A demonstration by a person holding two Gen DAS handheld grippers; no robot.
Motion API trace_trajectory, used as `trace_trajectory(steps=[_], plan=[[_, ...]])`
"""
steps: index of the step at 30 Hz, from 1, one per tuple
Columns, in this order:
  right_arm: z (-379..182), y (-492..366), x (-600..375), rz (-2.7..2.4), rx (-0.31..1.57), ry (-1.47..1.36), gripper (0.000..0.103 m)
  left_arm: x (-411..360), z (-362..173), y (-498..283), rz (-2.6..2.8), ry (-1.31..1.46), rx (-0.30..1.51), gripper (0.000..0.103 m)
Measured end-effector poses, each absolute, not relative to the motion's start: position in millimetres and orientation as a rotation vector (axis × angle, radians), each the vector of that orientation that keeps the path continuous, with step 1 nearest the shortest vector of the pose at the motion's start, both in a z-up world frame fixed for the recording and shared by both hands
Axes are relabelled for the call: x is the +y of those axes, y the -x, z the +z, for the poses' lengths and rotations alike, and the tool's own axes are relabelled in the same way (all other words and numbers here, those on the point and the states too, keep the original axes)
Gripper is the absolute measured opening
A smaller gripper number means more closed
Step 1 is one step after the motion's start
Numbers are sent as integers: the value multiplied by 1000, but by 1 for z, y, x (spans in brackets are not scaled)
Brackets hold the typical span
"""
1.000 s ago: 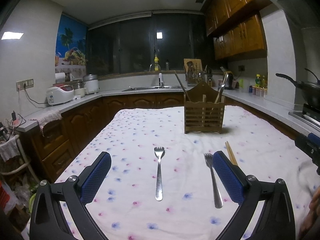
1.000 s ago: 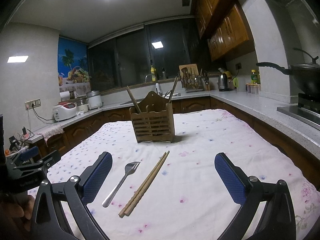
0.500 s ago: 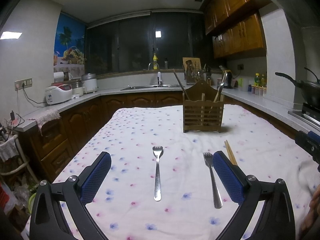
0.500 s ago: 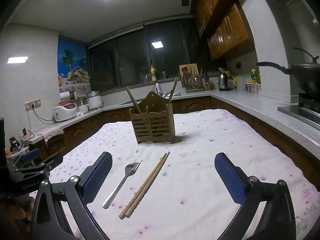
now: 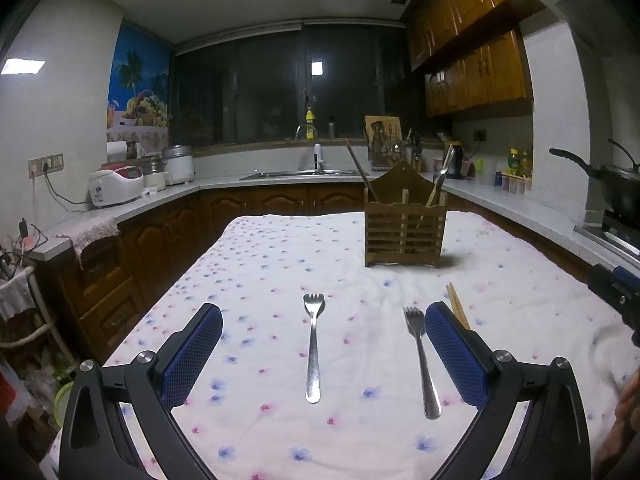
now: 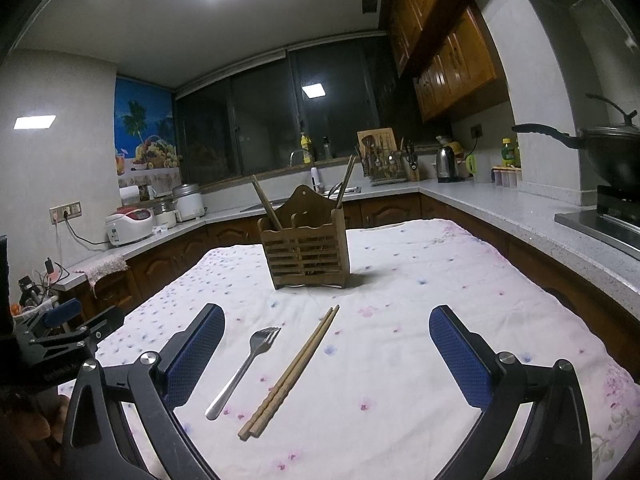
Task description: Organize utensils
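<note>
A wooden utensil holder (image 5: 404,232) (image 6: 306,250) stands far back on the flowered tablecloth (image 5: 260,264), with chopsticks and a spoon sticking out of it. Two steel forks lie flat: one fork (image 5: 313,350) between my left gripper's fingers, the other fork (image 5: 421,362) (image 6: 244,364) just left of its right pad. A pair of wooden chopsticks (image 6: 292,370) (image 5: 457,307) lies beside that second fork. My left gripper (image 5: 324,354) is open above the cloth, holding nothing. My right gripper (image 6: 326,358) is open too, the fork and chopsticks lying between its fingers.
Kitchen counters ring the table: a rice cooker (image 5: 116,188) at left, a sink (image 5: 300,174) at the back, a black wok (image 6: 604,152) on the stove at right. The other gripper (image 6: 60,340) and a hand show at the left edge of the right wrist view.
The left wrist view has shifted slightly, so the forks and holder sit a little further left in frame. Both grippers stay open and nothing has been picked up.
</note>
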State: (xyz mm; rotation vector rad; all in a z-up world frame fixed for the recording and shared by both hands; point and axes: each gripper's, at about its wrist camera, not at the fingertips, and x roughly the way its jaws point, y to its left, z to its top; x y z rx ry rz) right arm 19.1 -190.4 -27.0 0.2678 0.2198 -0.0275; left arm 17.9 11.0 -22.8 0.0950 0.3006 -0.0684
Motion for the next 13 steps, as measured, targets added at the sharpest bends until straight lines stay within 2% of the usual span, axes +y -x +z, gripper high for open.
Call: trace_trajectory(steps=[13], plan=[[-25, -28, -188, -26, 242, -271, 103, 9, -16, -23, -76, -74, 303, 102]])
